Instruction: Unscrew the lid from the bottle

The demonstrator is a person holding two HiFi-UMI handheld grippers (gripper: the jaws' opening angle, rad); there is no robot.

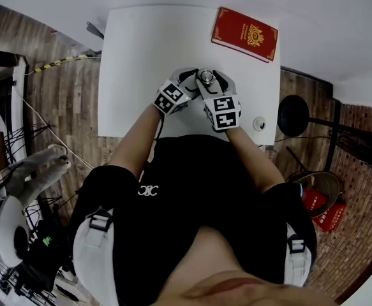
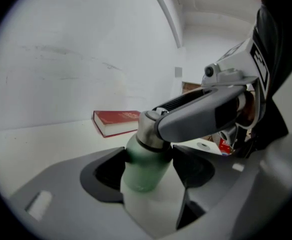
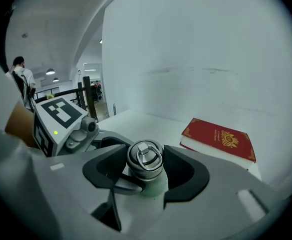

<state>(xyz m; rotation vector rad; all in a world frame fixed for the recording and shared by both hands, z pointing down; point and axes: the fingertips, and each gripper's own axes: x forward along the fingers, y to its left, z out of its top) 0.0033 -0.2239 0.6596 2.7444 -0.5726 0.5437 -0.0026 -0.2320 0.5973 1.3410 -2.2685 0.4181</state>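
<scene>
A pale green bottle point(image 2: 141, 170) with a silver metal lid point(image 3: 144, 158) stands on the white table point(image 1: 141, 56), near its front edge. My left gripper point(image 2: 147, 168) is shut on the bottle's green body, a pad pressed to each side. My right gripper point(image 3: 144, 168) comes in from above and from the right, and its pads sit against both sides of the lid, which has a ring handle on top. In the head view both grippers meet around the lid point(image 1: 206, 77). In the left gripper view a right jaw crosses in front of the lid. The bottle's base is hidden.
A red book point(image 1: 244, 34) lies at the table's far right corner, behind the bottle. A small round white object point(image 1: 259, 123) sits at the near right edge. A black stool point(image 1: 293, 115) stands right of the table. A person point(image 3: 21, 76) stands far off.
</scene>
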